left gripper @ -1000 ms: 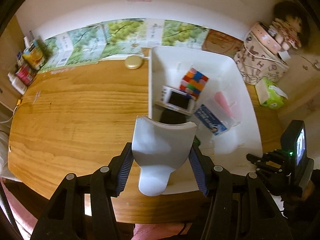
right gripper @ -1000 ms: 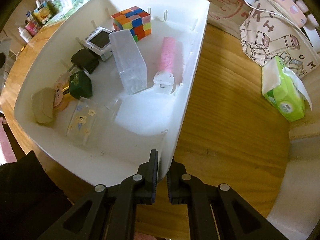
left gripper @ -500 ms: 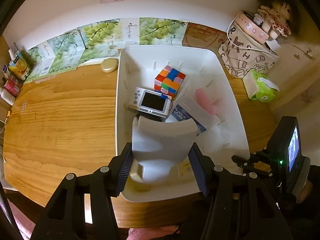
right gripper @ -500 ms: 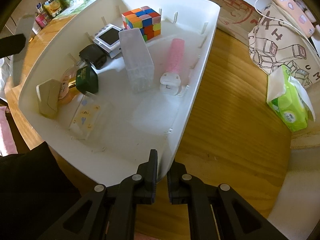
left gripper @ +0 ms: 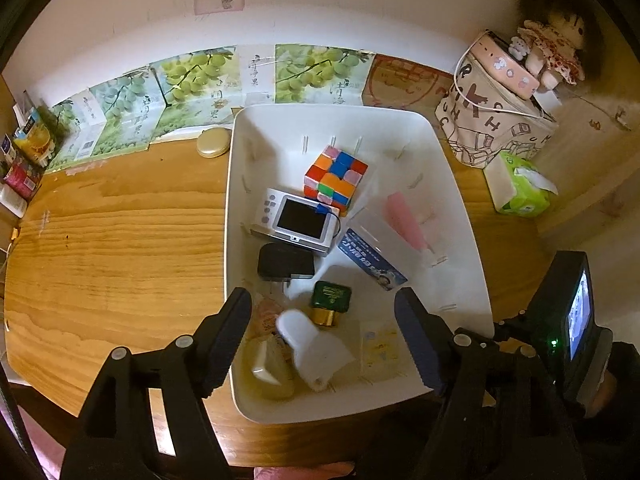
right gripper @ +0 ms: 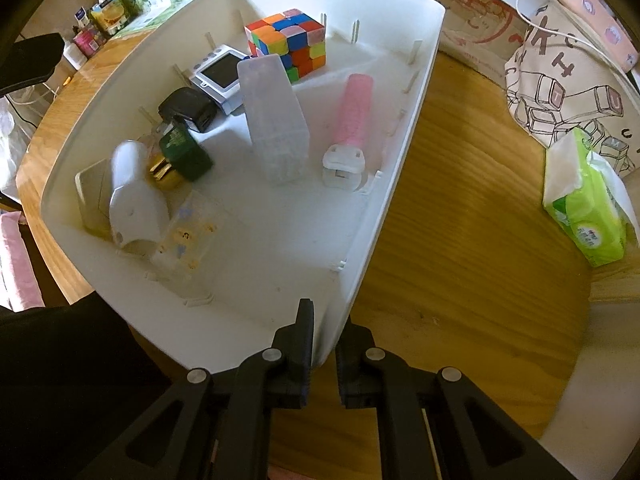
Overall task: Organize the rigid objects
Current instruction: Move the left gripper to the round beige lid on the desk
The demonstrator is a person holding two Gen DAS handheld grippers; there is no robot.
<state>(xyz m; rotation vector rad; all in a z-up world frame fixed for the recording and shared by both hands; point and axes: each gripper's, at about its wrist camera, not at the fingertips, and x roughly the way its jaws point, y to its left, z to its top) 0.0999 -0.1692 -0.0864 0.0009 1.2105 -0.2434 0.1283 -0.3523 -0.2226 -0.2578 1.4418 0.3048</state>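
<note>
one white bin (right gripper: 404,128) in shut right tongs (right gripper: 322,344); opening left tongs (left gripper: 322,340) empty; one cube (left gripper: 334,178)

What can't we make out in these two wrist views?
- White scoop: motion-blurred in both views, so whether it has landed is unclear.
- Beige item under it: mostly covered by the scoop.
- Bin near corner: cut off behind the right gripper clamping its wall.
- Left gripper, jaws opening: right view shows only a dark edge.

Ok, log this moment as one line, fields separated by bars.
left hand-held gripper: jaws opening, white scoop dropped free in white bin | right hand-held gripper: shut on bin rim | step: scoop binned
</note>
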